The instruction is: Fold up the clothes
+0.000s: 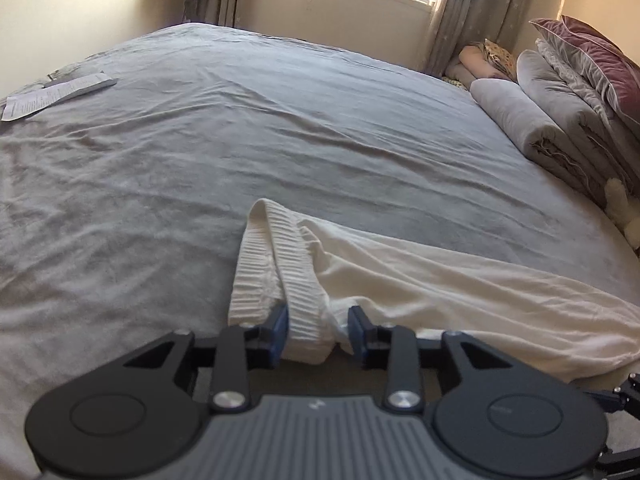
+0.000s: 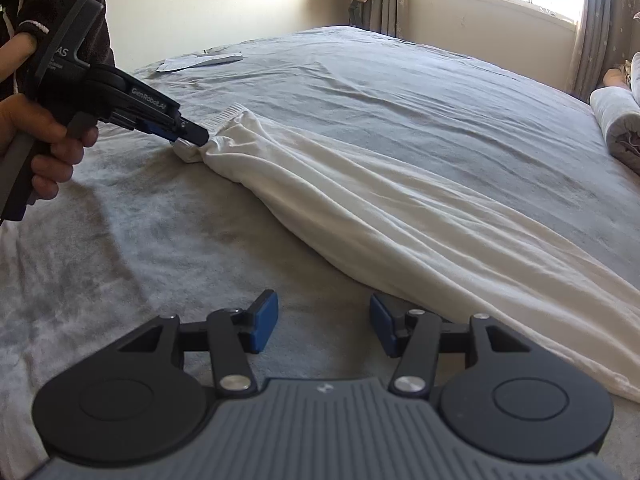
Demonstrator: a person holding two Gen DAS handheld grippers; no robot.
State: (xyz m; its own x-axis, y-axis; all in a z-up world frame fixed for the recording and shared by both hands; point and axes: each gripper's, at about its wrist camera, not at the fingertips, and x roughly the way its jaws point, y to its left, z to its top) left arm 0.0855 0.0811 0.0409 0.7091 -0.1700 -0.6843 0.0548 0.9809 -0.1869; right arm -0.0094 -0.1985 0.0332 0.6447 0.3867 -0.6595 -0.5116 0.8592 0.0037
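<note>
A white garment (image 1: 420, 280) with a ribbed elastic waistband (image 1: 276, 264) lies stretched across the grey bed sheet (image 1: 240, 128). My left gripper (image 1: 318, 330) has its blue pads on both sides of the bunched waistband and holds it. In the right wrist view the left gripper (image 2: 192, 136) grips the waistband end (image 2: 224, 116) of the garment (image 2: 400, 200), which runs down to the right. My right gripper (image 2: 324, 324) is open and empty just above the sheet, beside the garment's near edge.
Folded grey bedding and a maroon pillow (image 1: 560, 100) are stacked along the bed's right side. Papers (image 1: 56, 94) lie at the far left of the bed. A window and curtains (image 1: 460, 8) stand beyond the bed.
</note>
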